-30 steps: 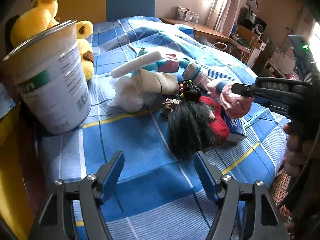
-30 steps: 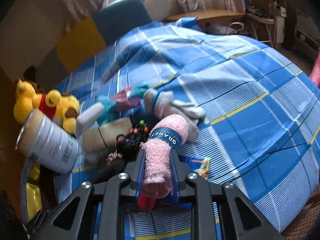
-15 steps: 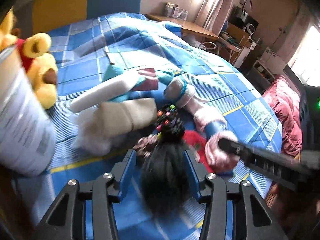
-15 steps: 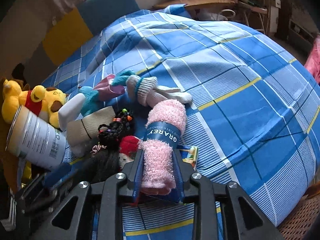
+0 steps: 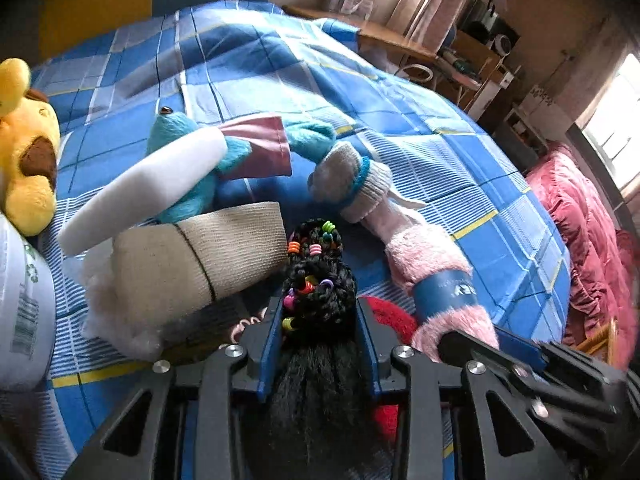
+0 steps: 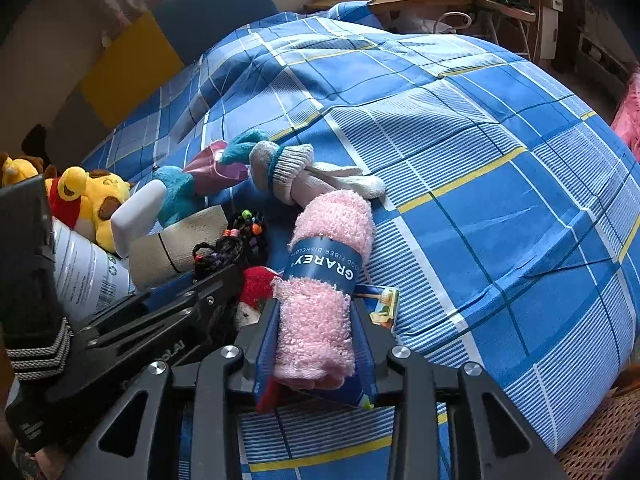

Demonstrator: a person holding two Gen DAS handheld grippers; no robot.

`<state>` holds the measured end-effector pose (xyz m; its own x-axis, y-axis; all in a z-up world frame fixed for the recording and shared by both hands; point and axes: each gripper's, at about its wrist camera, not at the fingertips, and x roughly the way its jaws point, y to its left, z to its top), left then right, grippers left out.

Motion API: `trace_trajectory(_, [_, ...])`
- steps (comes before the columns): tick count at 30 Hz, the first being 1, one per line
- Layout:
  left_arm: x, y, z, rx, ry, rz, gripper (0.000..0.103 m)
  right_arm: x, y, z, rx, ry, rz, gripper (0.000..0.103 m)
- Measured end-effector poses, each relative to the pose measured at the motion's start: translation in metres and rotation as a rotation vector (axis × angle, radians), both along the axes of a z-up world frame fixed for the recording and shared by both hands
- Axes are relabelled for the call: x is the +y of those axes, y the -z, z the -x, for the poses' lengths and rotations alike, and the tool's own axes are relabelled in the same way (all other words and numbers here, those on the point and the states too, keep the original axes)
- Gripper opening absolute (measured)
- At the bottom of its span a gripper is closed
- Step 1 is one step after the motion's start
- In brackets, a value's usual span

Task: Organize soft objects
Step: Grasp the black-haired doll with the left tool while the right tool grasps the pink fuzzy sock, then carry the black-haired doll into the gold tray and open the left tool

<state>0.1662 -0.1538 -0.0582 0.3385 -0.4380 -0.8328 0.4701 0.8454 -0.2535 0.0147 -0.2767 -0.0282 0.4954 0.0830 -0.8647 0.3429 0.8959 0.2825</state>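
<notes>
Left hand-held gripper (image 5: 320,320) closing around fuzzy black braided hair (image 5: 316,300).

Both wrist cameras look steeply down along their fingers, close over the blue checked bedspread (image 5: 400,128). The left view sits over the black hairpiece (image 5: 320,280), the right over the pink cloth roll (image 6: 326,264); both views share these and the headboard-side toy pile
</notes>
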Motion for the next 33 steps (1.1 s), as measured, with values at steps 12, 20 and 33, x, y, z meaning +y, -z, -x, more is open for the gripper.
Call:
trace_trajectory(12, [0.089,-0.048,0.081,-0.089,-0.071,0.154,0.034,0.011,0.005,-0.006,0.017,-0.043,0.069,0.037])
trace_trajectory(20, [0.178,-0.063,0.125,-0.097,-0.219,0.175,0.034,0.031,0.005,-0.007,0.024,-0.116,0.202,0.033])
trace_trajectory(33, [0.362,-0.06,0.124,-0.137,-0.659,0.112,0.034,0.036,0.006,-0.007,0.03,-0.133,0.243,0.034])
